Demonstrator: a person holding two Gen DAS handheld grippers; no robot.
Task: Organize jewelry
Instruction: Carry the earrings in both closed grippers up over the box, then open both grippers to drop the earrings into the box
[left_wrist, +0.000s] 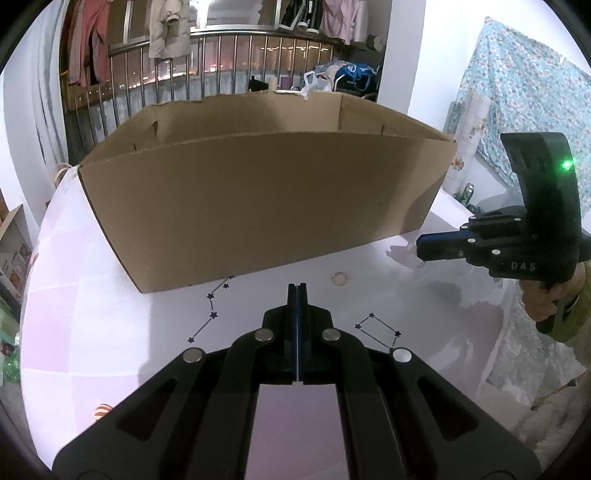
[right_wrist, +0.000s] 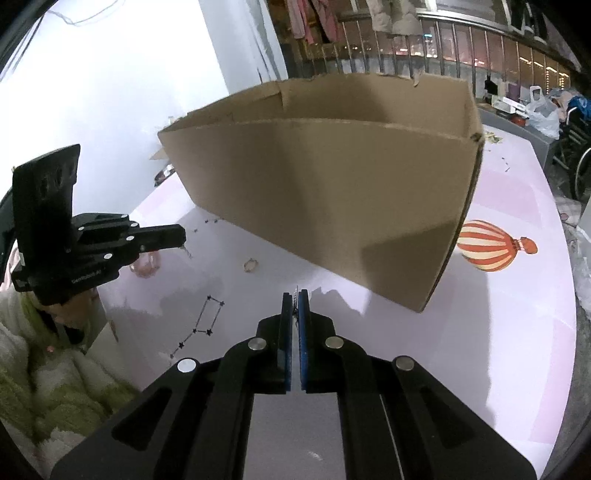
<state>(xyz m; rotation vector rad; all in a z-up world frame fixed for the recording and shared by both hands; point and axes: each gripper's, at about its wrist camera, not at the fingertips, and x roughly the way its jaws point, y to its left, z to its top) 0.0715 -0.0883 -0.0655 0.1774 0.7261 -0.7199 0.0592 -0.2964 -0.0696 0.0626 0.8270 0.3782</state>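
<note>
Behind the table you can see a metal balcony railing (left_wrist: 229, 66) with clothes hanging above it and night lights beyond. Your work surface is a pale pink tabletop (left_wrist: 110, 325) printed with star constellations and a striped hot-air balloon (right_wrist: 491, 245). Sitting on it is a large open cardboard box (left_wrist: 258, 199), its long wall facing both of your tools. Your left gripper (left_wrist: 296, 291) has its two blue-padded fingers pressed flat together with nothing between them, pointing at the box wall. Just ahead and to its right, a small ring (left_wrist: 340, 278) lies flat on the table, near the foot of the box and apart from both tools. Your right gripper (right_wrist: 295, 295) has its pads drawn almost together on a thin silvery chain (right_wrist: 296, 293), of which only a short bit shows between the tips; what else belongs to it is too small to tell. In the right wrist view, a pinkish bracelet-like piece (right_wrist: 146, 266) lies on the table under the left tool, beside your sleeve (right_wrist: 55, 369).
</note>
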